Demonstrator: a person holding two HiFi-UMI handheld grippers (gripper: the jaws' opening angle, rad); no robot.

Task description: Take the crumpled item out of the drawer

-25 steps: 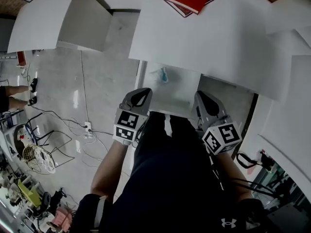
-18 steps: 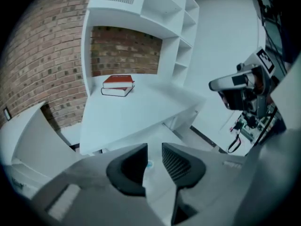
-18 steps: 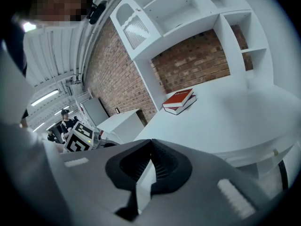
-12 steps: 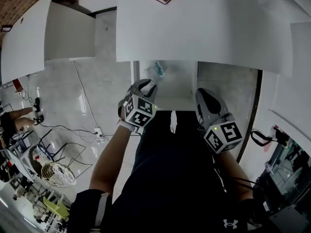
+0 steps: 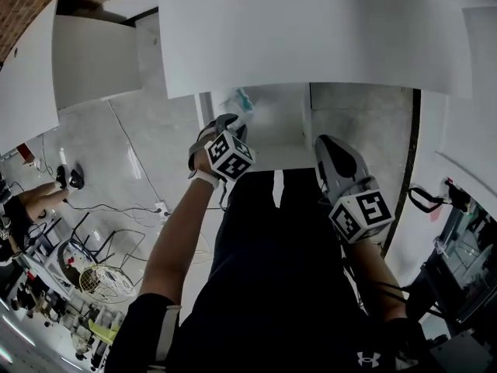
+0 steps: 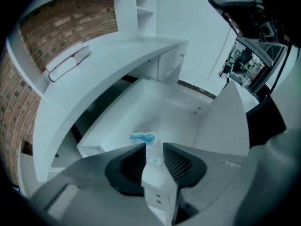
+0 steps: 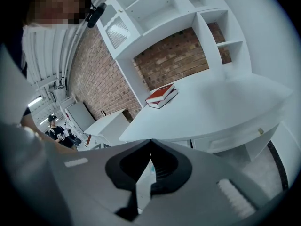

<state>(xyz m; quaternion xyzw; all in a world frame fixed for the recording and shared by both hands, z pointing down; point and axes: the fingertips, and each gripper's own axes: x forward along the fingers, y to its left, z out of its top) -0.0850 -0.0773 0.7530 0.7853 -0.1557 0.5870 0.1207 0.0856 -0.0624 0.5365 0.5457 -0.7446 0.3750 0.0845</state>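
The white drawer (image 5: pixel 281 127) stands pulled out from under the white desk (image 5: pixel 311 29). The crumpled item (image 5: pixel 241 99), white with a blue patch, lies in the drawer's far left part. My left gripper (image 5: pixel 230 123) hovers over the drawer's left front, just short of the item. In the left gripper view the crumpled item (image 6: pixel 142 138) lies on the drawer floor (image 6: pixel 169 117), just beyond the left gripper (image 6: pixel 154 150). Its jaws are opening and nothing is pressed between them. My right gripper (image 5: pixel 330 152) hangs at the drawer's right front, and in its own view the right gripper (image 7: pixel 150 142) is shut and empty.
A red book (image 7: pixel 161 95) lies on the desk top. The holder's dark-clothed legs (image 5: pixel 272 270) fill the space below the drawer. Cables and a wire chair (image 5: pixel 101 278) are on the floor at left, beside a white cabinet (image 5: pixel 93 61). A person (image 5: pixel 31 196) is at far left.
My left gripper has moved forward and up over the drawer's left front, toward the crumpled item. The head view has tipped, so the desk fills more of it. The right gripper has barely moved.
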